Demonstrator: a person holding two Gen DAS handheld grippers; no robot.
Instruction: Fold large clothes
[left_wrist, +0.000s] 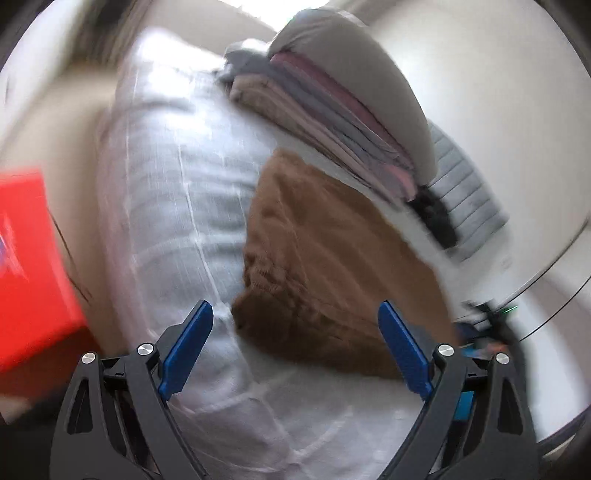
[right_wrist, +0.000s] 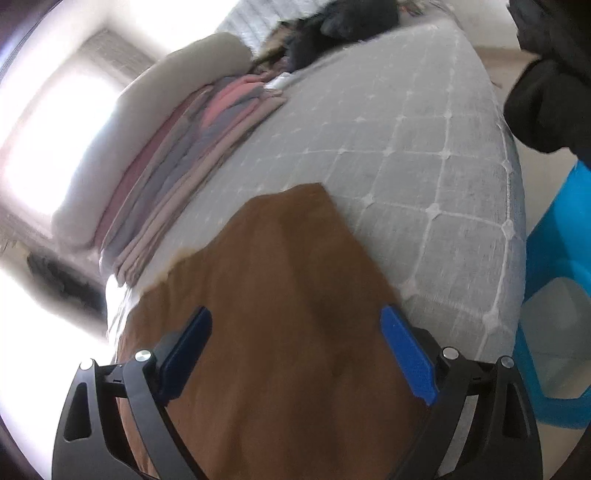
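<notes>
A brown garment lies folded on a grey quilted bed. My left gripper hangs above its near corner with the blue pads wide apart and nothing between them; it is open. In the right wrist view the same brown garment fills the lower middle, spread flat on the bed. My right gripper hovers just over it, jaws wide and open, gripping nothing. Both views are blurred by motion.
A stack of folded pink, grey and beige clothes lies along the bed's far side under a beige pillow. Dark clothes sit further back. A red box stands left, a blue stool right.
</notes>
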